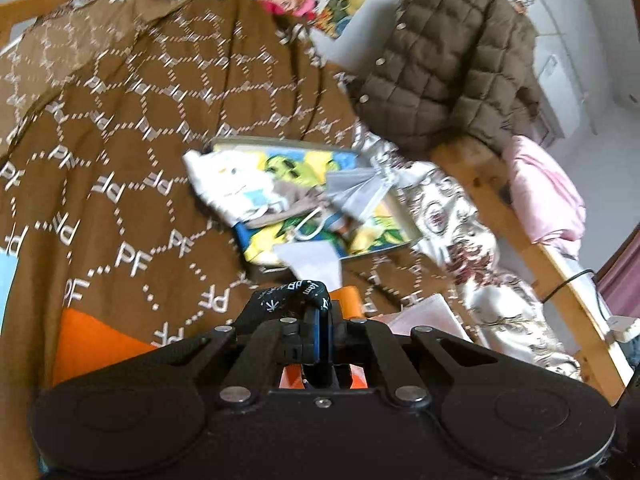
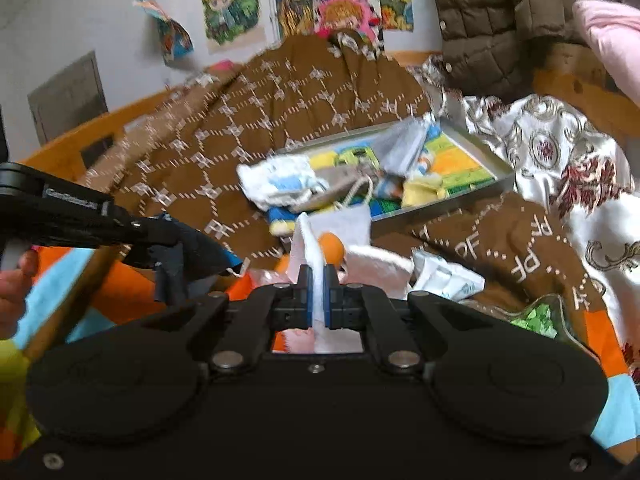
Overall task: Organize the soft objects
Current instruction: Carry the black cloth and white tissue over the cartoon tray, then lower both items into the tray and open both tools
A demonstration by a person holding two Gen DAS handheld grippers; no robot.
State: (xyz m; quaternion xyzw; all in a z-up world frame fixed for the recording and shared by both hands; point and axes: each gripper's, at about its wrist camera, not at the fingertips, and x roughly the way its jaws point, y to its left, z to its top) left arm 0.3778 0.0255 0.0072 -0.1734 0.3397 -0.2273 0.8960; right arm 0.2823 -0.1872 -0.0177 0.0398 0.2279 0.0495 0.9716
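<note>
A bed fills the room's middle, covered by a big brown quilt (image 1: pixel 132 128) printed with white letters and honeycomb lines, heaped high toward the far wall where bright posters (image 2: pixel 344 0) hang. A quilted brown jacket (image 1: pixel 452 64) is draped over the wooden bed frame (image 1: pixel 476 168) at the far right, with a pink pillow (image 1: pixel 544 196) beside it and a shiny white flowered cover (image 2: pixel 560 152) spilling down the right side. In the middle of the quilt lies a shallow tray (image 2: pixel 484 148), colourful inside, holding a loose jumble of small cloth pieces, a white printed one (image 2: pixel 280 184) hanging over its left edge. The sorting looks barely begun to me: the tray's contents are untidy, and more white scraps (image 2: pixel 448 276) lie on the quilt near the right, not yet gathered. Nearer, each claw has one small piece. The left gripper (image 1: pixel 318 316) is clamped tight on a dark sock (image 1: pixel 296 292) with white marks, which loops over the fingertips; in the right-hand view it hangs limp from that claw at the near left, a hand (image 2: pixel 16 288) behind it. The right gripper (image 2: pixel 319 284) is pinched shut on a white sock (image 2: pixel 320 236), thin and floppy, with an orange patch (image 2: pixel 332 248), standing up between the pads just this side of the tray. I would guess the two are meant to go into the tray or be paired off.
</note>
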